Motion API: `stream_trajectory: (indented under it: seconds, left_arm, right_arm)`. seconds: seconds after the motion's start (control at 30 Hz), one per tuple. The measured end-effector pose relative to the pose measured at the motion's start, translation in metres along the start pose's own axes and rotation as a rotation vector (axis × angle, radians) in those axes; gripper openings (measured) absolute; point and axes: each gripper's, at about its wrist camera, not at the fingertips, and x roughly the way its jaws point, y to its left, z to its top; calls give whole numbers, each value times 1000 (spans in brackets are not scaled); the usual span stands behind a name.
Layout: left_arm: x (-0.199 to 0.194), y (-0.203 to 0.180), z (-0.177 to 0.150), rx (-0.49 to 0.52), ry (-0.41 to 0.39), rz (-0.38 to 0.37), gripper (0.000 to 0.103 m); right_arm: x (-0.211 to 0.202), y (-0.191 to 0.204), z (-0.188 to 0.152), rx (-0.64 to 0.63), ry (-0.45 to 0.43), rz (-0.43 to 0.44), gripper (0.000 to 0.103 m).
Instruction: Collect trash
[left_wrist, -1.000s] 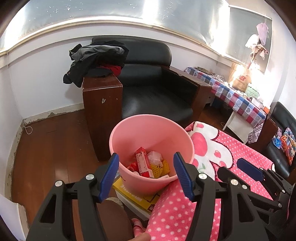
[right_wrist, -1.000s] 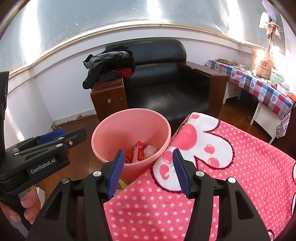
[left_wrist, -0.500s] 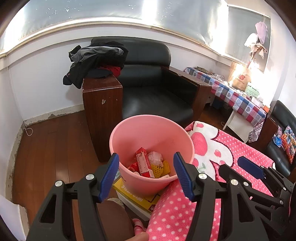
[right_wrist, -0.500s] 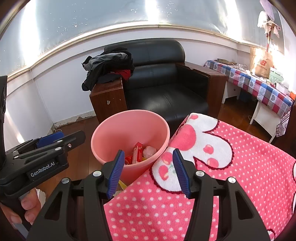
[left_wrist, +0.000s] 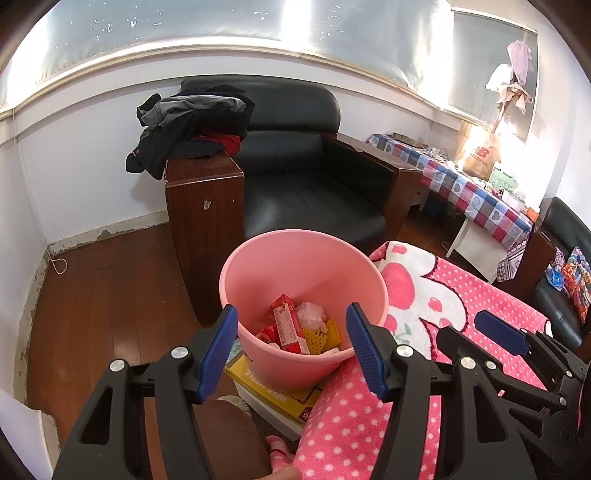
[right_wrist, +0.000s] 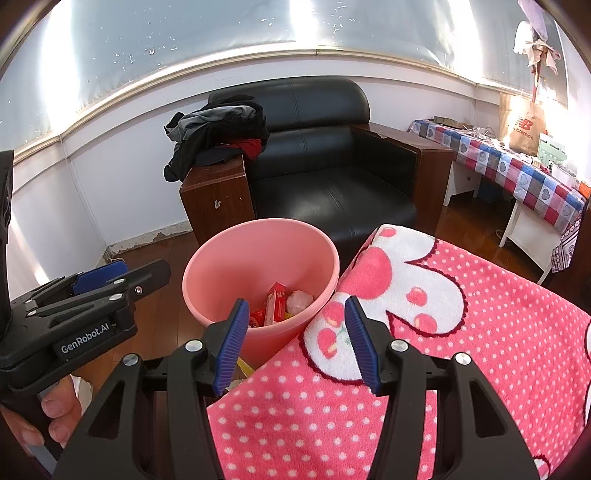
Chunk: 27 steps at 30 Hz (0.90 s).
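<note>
A pink bin (left_wrist: 258, 280) (right_wrist: 236, 254) stands beside a pink dotted blanket (left_wrist: 424, 295) (right_wrist: 443, 350). Inside lie a red carton (left_wrist: 286, 323) (right_wrist: 275, 299), a crumpled whitish wrapper (left_wrist: 312, 314) (right_wrist: 299, 299), yellow foam netting (left_wrist: 319, 334) and other scraps. My left gripper (left_wrist: 291, 349) hovers above the bin's near rim, open, nothing between its blue pads. My right gripper (right_wrist: 293, 341) hangs open and empty over the blanket's edge next to the bin. Each gripper shows at the side of the other's view.
A black armchair (left_wrist: 310, 192) with wooden arms stands behind the bin, with clothes (left_wrist: 188, 122) heaped on its left arm. A yellow box (left_wrist: 273, 391) lies under the bin. A checked-cloth table (left_wrist: 465, 184) with a paper bag is at the right. Wooden floor (left_wrist: 103, 295) spreads left.
</note>
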Motion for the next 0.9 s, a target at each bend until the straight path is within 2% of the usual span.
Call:
stream_trajectory:
  seconds: [0.9]
  left_arm:
    - [6,-1,-2,26,16,8,60]
  right_arm:
    - [-2,-4,-6,10,-1,3,54]
